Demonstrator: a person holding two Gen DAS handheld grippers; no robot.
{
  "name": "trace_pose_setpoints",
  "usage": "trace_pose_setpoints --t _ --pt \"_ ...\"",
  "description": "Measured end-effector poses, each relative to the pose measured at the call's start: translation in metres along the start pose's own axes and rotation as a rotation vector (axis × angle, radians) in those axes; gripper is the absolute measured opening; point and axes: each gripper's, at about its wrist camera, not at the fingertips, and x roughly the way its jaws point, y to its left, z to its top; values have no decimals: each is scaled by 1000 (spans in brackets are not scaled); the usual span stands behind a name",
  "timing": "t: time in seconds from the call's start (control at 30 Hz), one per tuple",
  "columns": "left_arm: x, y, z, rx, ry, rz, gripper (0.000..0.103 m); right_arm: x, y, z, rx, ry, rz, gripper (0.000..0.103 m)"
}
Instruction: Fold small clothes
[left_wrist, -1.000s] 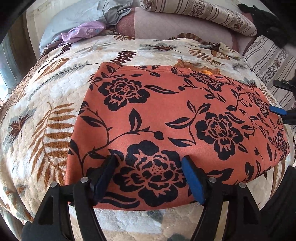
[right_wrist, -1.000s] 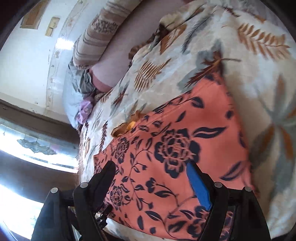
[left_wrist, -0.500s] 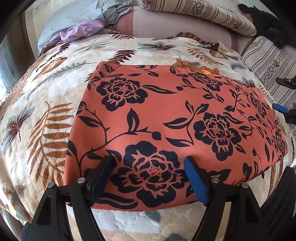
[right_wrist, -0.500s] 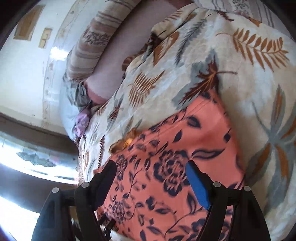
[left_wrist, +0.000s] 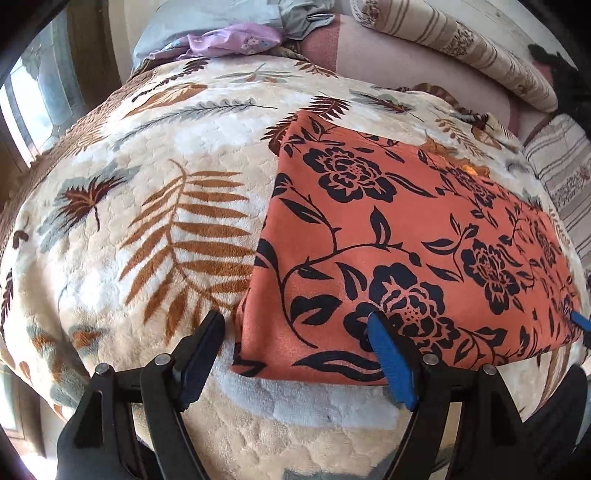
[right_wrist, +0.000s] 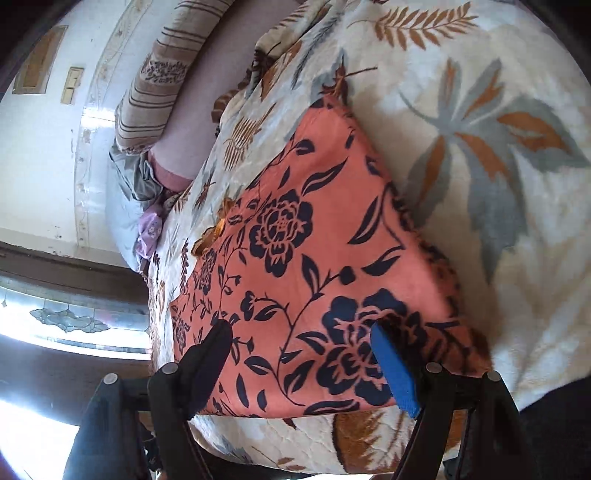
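Orange cloth (left_wrist: 406, 240) with black flowers lies flat on the leafy blanket (left_wrist: 147, 221) of the bed. In the left wrist view it fills the right half of the frame, and its long way runs from the lower middle up toward the right edge.

The left gripper (left_wrist: 295, 354) sits at the bottom of that view with its fingers wide apart and holding nothing. The cloth's near left corner lies right between them. One finger is over the blanket and the blue one (left_wrist: 391, 358) is over the cloth.

The right gripper (right_wrist: 303, 358) is low in its own view, fingers apart too, both over the cloth's near edge close to the right corner. Its blue tip (left_wrist: 581, 321) peeks in at the right edge of the left view.

So each gripper is near its own front corner. I think the next fold lifts this near edge up and away toward the pillows (left_wrist: 461, 40).
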Motion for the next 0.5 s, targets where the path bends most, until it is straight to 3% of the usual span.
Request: trace_pose_setpoints --t 0.13,0.27,0.43,0.5 --pt "-22 -1 3 0 -71 15 80 -4 31 5 -51 0 58 81" --pt "-41 -21 17 44 -127 -35 80 32 77 14 -107 74 139 82" --pt "-31 -53 32 103 -133 -81 80 118 119 19 -102 287 219 83" --pt "-17 -62 36 104 -117 -97 80 149 126 19 -105 364 206 83"
